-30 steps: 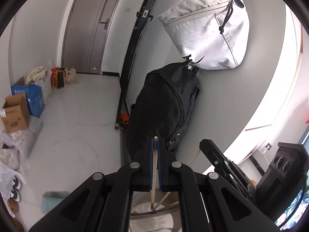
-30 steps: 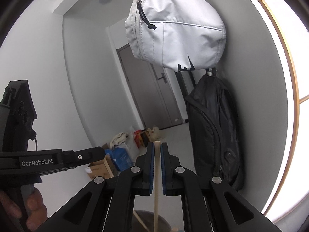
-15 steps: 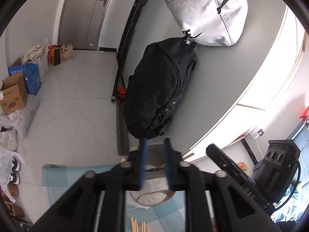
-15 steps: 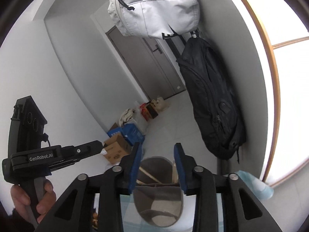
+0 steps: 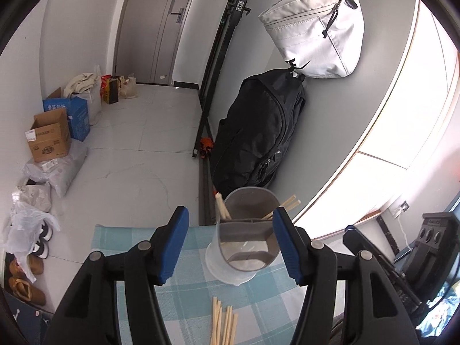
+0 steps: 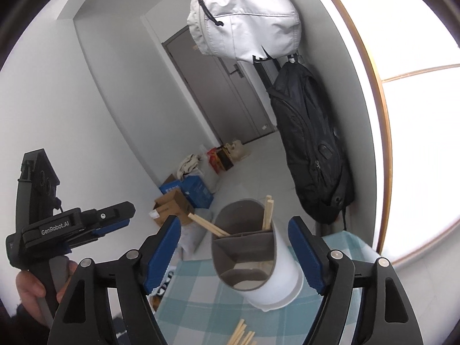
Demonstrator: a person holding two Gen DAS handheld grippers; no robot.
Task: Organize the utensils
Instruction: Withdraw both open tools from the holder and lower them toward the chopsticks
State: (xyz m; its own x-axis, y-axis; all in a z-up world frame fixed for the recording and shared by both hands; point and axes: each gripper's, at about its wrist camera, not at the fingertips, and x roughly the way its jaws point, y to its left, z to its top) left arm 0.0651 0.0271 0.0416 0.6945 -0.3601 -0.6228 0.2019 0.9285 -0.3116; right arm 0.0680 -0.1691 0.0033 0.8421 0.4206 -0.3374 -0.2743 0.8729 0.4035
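Both tools are spread wide with nothing in them on my feeds. The left tool point(image 5: 231, 244) and the right tool point(image 6: 234, 251) each hover above the utensil holder point(image 5: 244, 237), a white cup with a grey divided insert, standing on the counter point(image 5: 129, 238) with its blue checked cloth. Chopsticks in the holder point(image 6: 267, 212) lean against its rim, some to the left, some to the right. A loose bunch of chopsticks point(image 5: 222, 323) lies flat on the cloth just in front of the holder, below the left tool. Past the counter, a black backpack point(image 5: 258, 132) and a white bag point(image 5: 313, 28) hang on the grey wall, and cardboard boxes point(image 5: 50, 135) sit on the floor by the door. The left tool also shows at the edge of the right view point(image 6: 115, 218).
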